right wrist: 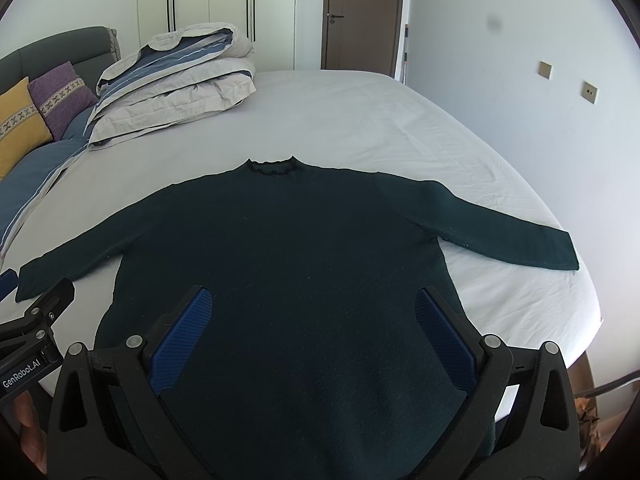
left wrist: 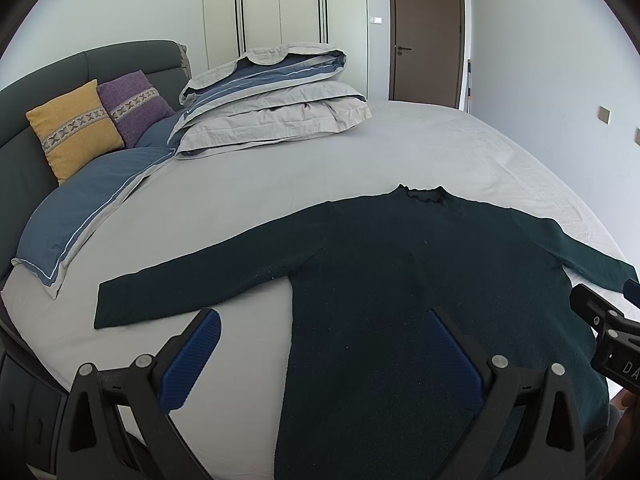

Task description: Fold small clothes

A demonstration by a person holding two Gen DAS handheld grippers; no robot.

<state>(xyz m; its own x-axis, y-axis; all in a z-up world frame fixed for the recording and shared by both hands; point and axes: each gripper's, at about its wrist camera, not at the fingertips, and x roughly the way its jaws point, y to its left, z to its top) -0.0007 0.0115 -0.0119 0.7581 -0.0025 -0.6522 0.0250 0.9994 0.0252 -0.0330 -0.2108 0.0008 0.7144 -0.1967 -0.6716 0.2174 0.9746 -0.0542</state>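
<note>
Pretty even, soft daylight in both views, cool and a bit bluish, no hard glare anywhere. Brightest on the white walls (right wrist: 500,80) and the pale bed sheet (right wrist: 360,120), slightly washed out there. Dark green sweater (right wrist: 304,248) badly underexposed, nearly black, knit texture barely readable. Only faint soft shadows, under the folded duvet (left wrist: 276,120) and along the sweater's edge. Heavy fisheye bending: bed edge curved, door (left wrist: 428,36) leaning, black vignette in every corner. Sharp in the middle, softer toward the rim. One dark smudge (right wrist: 494,23) on the right wrist lens, up on the wall.
</note>
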